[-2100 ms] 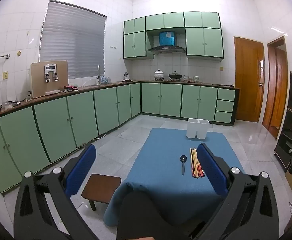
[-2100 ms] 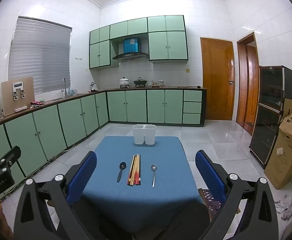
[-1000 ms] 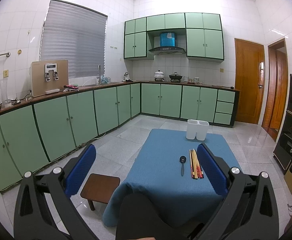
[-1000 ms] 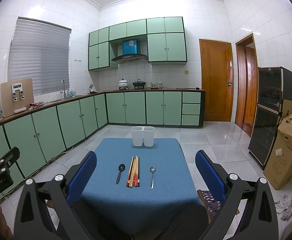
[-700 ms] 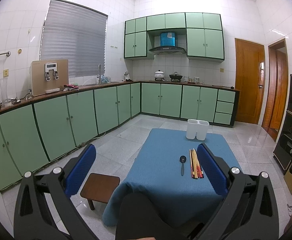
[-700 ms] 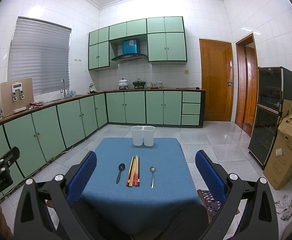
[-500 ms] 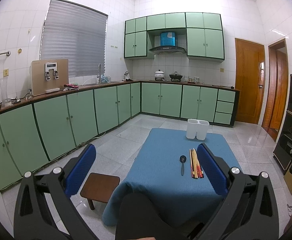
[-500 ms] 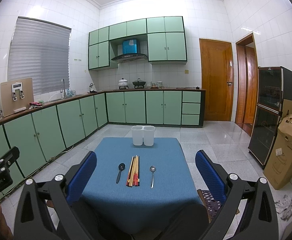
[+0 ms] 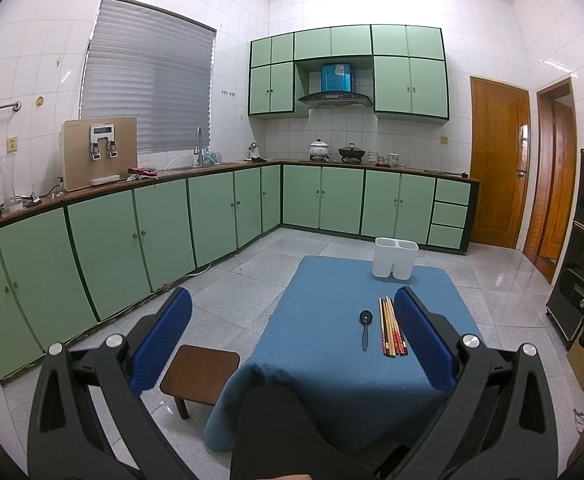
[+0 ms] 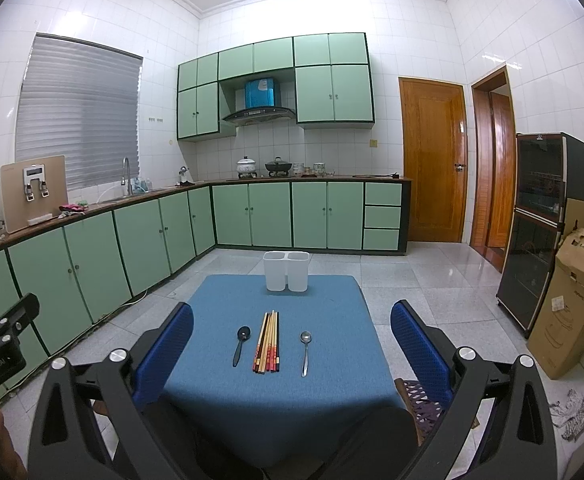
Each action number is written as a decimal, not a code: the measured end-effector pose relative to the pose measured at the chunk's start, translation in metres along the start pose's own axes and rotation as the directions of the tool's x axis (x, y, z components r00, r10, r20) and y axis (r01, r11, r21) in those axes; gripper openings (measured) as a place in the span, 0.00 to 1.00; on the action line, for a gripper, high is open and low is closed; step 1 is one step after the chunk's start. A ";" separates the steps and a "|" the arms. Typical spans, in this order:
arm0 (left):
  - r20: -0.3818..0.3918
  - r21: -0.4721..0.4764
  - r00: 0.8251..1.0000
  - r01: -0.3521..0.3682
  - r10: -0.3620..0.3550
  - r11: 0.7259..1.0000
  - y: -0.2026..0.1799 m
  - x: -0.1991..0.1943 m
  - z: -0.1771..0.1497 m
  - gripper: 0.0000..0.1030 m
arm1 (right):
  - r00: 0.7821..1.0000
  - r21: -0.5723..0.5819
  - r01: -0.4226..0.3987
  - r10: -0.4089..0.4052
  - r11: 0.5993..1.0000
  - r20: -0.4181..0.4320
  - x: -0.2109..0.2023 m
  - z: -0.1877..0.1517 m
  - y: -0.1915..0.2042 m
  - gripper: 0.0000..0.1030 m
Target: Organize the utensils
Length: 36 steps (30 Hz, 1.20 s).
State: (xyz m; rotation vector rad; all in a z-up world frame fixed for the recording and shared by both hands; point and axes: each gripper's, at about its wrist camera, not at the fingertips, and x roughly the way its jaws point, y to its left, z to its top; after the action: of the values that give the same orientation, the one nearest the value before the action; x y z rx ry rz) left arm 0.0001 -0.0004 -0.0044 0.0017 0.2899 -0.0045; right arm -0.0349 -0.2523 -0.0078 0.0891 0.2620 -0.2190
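Blue pads face each other across a wide gap on my right gripper [image 10: 292,332]; its jaws are spread and hold nothing. My left gripper [image 9: 292,332] is spread just as wide and is also bare, off to the left of the table [image 10: 220,400]. Ahead on the blue tablecloth lie a black spoon [image 10: 242,339], a bundle of chopsticks [image 10: 268,341] and a metal spoon [image 10: 305,346], side by side with handles toward me. At the far edge stands a white two-compartment holder [image 10: 286,271], upright, well apart from the utensils. A small brown stool [image 9: 200,374] sits by the table's left corner.
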 end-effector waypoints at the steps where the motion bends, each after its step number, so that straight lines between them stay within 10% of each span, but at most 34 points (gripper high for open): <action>1: 0.000 0.000 1.000 -0.001 0.001 1.000 0.000 0.000 0.000 0.95 | 1.000 0.000 0.000 0.000 1.000 0.000 0.000 0.000 0.000 0.94; 36: -0.075 -0.019 0.996 0.056 -0.057 0.998 -0.007 0.031 -0.017 0.95 | 1.000 -0.013 -0.008 0.008 1.000 -0.017 0.025 -0.024 -0.002 0.94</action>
State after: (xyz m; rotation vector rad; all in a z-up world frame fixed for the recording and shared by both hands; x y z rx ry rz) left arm 0.0253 -0.0080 -0.0298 -0.0229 0.3650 -0.0586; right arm -0.0181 -0.2563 -0.0375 0.0789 0.2802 -0.2084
